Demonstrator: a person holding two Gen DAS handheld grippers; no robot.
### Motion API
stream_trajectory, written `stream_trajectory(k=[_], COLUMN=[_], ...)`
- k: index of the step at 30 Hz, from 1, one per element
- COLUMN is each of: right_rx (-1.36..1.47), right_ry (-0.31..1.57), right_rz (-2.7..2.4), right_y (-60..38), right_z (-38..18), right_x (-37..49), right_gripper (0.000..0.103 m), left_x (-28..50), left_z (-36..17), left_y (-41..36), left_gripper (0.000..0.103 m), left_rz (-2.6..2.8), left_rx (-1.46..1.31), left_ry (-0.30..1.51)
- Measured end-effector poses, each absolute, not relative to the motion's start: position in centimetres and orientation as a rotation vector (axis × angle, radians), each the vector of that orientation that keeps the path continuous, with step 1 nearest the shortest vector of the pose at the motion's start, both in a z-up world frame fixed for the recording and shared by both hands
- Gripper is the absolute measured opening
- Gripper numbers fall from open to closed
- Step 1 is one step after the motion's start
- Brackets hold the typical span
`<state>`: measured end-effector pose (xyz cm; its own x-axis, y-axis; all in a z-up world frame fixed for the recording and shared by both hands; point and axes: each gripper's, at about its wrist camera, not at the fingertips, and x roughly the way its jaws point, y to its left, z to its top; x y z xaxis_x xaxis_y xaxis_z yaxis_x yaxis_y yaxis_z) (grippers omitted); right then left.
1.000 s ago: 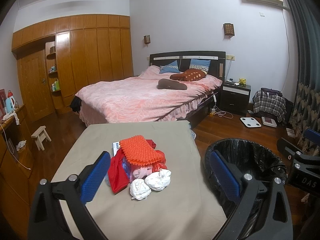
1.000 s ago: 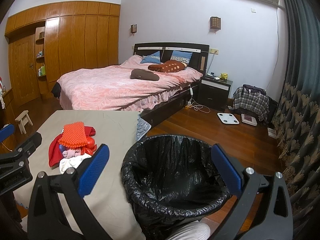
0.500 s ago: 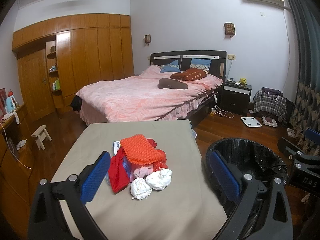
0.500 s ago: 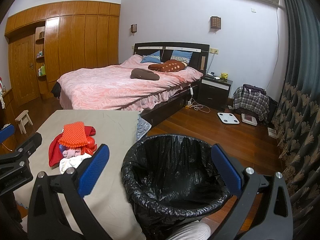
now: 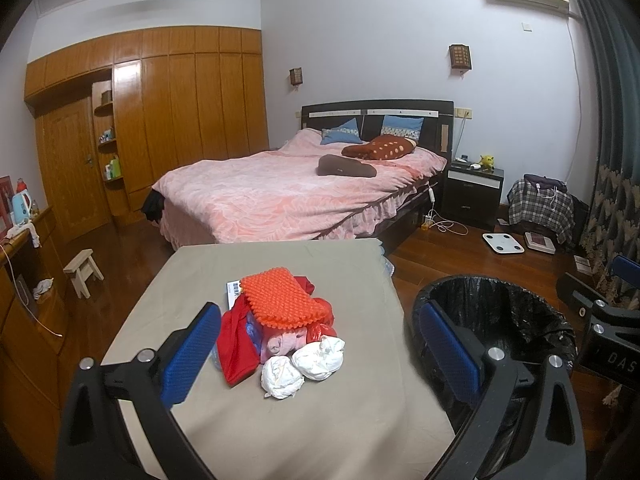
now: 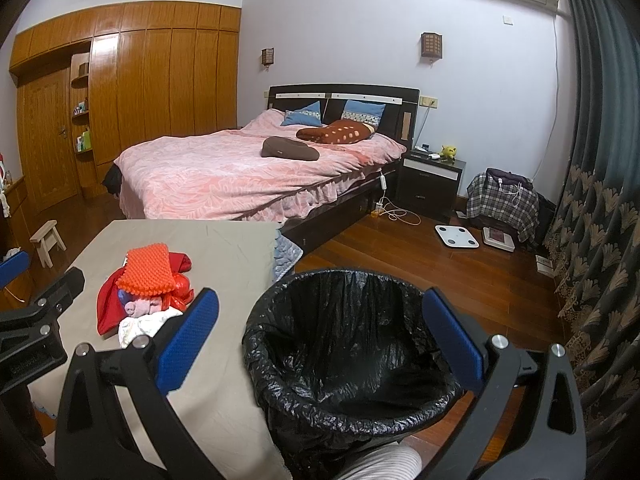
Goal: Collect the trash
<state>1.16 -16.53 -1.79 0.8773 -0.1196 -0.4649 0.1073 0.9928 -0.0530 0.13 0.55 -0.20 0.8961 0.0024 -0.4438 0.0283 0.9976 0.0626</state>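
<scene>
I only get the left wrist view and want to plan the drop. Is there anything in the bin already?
Observer: No. The right wrist view looks down into the bin, and only its black liner shows, no trash.
Operator: Are the right tongs free?
Observer: Yes. The right tongs are open and hold nothing, and the bin sits between their fingers in that view.
Operator: Is anything close to the bin on my side?
Observer: Striped cloth that the person is wearing shows right at the bin's near side.
</scene>
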Motion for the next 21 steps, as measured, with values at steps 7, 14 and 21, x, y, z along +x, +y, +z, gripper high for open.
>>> stream_trajectory(k=[7, 14, 21], right_rx=[-0.027, -0.026, -0.025], right_ry=[0.488, 0.49, 0.494], right_rz=[-0.117, -0.115, -0.111], right_y=[-16.5, -16.3, -15.2], right_z=[-2.5, -2.7, -4.1], right_x=[1.5, 1.6, 2.3], right_gripper=[0.099, 0.099, 0.099], left_x=[0.1, 0.2, 0.1], left_z=[-0.2, -1.5, -2.1], left_y=[0.6, 1.2, 1.6], left_gripper=[0.097, 0.097, 0.097], left_rz=[-0.013, -0.01, -0.008], left_rx=[0.068, 0.065, 0.062], left_ry=[0.46, 0.465, 0.467])
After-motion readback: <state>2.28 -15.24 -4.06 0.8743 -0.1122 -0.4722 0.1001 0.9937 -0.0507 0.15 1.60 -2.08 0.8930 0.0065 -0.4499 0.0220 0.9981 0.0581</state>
